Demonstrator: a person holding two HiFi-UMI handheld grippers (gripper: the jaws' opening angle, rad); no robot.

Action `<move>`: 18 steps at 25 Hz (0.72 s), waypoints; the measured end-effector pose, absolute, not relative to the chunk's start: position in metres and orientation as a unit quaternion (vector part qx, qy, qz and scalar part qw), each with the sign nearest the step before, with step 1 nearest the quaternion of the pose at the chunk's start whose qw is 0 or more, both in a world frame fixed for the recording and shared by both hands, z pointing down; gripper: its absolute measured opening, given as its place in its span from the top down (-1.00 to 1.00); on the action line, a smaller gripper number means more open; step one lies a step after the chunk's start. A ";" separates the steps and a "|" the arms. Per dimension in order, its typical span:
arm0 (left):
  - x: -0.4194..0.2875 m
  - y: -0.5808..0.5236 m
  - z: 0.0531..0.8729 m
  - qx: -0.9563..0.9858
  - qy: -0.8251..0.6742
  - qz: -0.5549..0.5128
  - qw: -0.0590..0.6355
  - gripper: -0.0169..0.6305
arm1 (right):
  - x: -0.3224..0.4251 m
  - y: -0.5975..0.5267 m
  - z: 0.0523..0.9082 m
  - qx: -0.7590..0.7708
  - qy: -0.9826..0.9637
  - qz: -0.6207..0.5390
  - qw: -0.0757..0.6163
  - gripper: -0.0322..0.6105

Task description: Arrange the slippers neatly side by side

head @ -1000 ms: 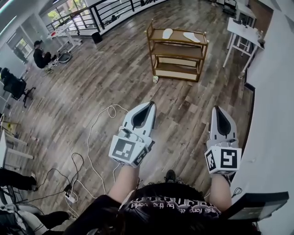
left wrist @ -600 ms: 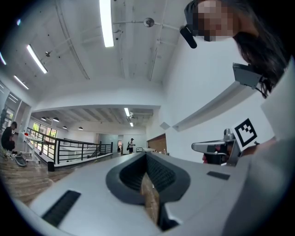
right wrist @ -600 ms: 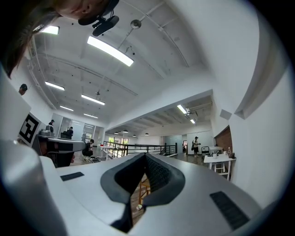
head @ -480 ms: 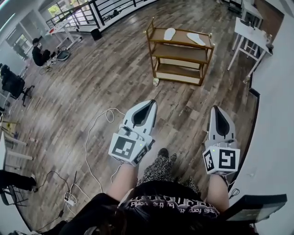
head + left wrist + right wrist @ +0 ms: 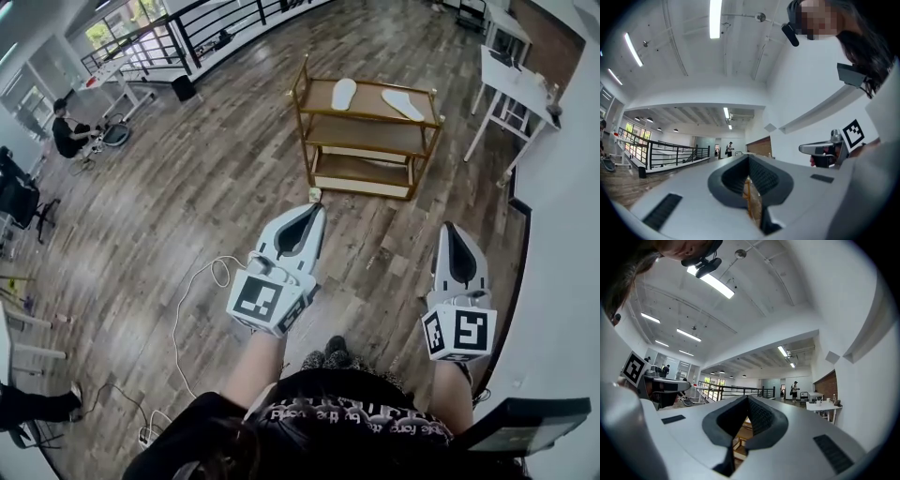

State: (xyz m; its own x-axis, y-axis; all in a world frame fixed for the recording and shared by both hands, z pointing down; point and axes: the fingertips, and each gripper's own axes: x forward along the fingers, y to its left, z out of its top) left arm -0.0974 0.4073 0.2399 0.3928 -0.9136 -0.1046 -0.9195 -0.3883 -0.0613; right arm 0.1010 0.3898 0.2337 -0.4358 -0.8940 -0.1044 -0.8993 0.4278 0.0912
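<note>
Slippers [image 5: 344, 92], apart on top of the rack [image 5: 370, 99], look light, thin and floppy, likely best pinched at an edge; left gripper [image 5: 312, 212] and right gripper [image 5: 451, 228] are closed, empty.

The head view looks steeply down from above the person at the wooden floor [image 5: 187, 187], with the left claw [image 5: 314, 210] and right claw [image 5: 451, 228] near and the shelf [image 5: 370, 117] far ahead. Each claw view rides low behind its own jaws, facing about level down the hall. All three views share the far-left railing [image 5: 670, 152].
</note>
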 end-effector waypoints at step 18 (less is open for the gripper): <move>-0.118 0.239 0.263 -0.830 0.557 0.022 0.032 0.97 | 0.082 0.213 0.251 -0.533 0.844 0.051 0.019 0.89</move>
State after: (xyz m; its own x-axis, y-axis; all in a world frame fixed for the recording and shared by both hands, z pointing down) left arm -0.1179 0.2391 0.2634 0.3795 -0.9223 -0.0726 -0.9252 -0.3785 -0.0287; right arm 0.0819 0.2133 0.2508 -0.4312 -0.8981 -0.0863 -0.9020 0.4266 0.0667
